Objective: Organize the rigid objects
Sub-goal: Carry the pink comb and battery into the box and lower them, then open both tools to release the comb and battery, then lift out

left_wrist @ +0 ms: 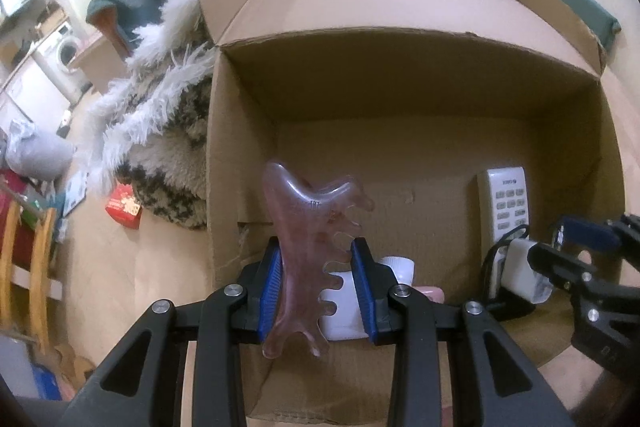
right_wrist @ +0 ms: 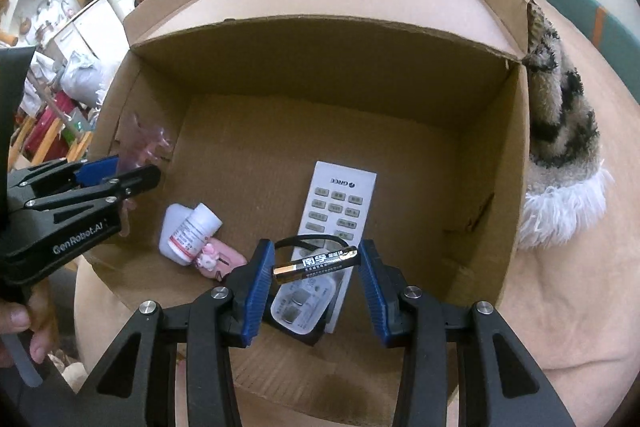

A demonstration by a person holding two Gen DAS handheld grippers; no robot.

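My left gripper is shut on a translucent pink scraping comb and holds it upright over the left part of an open cardboard box. My right gripper is shut on a gold and black battery, held end to end between the pads over the box's near part. In the box lie a white remote, a white pill bottle, a pink cartoon item and a clear case with a black strap. The left gripper also shows in the right wrist view.
The box sits on a beige surface. A fluffy white and patterned blanket lies to its left in the left wrist view. A red packet lies on the floor. Chairs and clutter stand at far left.
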